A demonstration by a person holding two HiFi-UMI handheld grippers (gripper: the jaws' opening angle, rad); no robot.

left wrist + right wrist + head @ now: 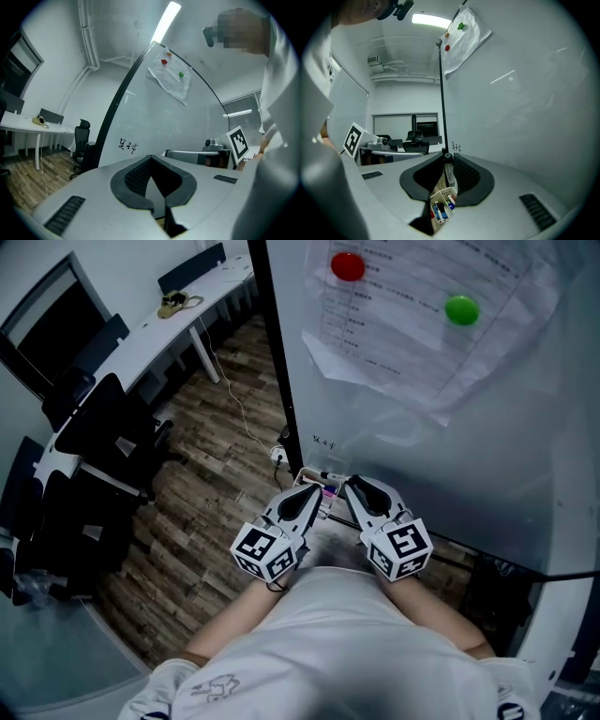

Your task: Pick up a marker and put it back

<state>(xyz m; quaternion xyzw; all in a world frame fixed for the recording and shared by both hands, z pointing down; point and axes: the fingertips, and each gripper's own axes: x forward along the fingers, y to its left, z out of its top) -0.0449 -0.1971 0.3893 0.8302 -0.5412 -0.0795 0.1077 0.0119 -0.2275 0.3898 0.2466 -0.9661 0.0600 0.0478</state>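
I stand at a whiteboard with both grippers held close to my body and pointing at its lower edge. A small white box of markers sits there, just under the jaws, and shows in the head view as the box. A white marker with a black cap rises from the box. My right gripper is shut on its cap end at the fingertips. That right gripper sits right of the marker. My left gripper is shut with nothing in it, the left gripper hanging beside the box.
Papers are pinned to the board by a red magnet and a green magnet. The board's black frame runs down to the wood floor. Black office chairs and a white desk stand at the left.
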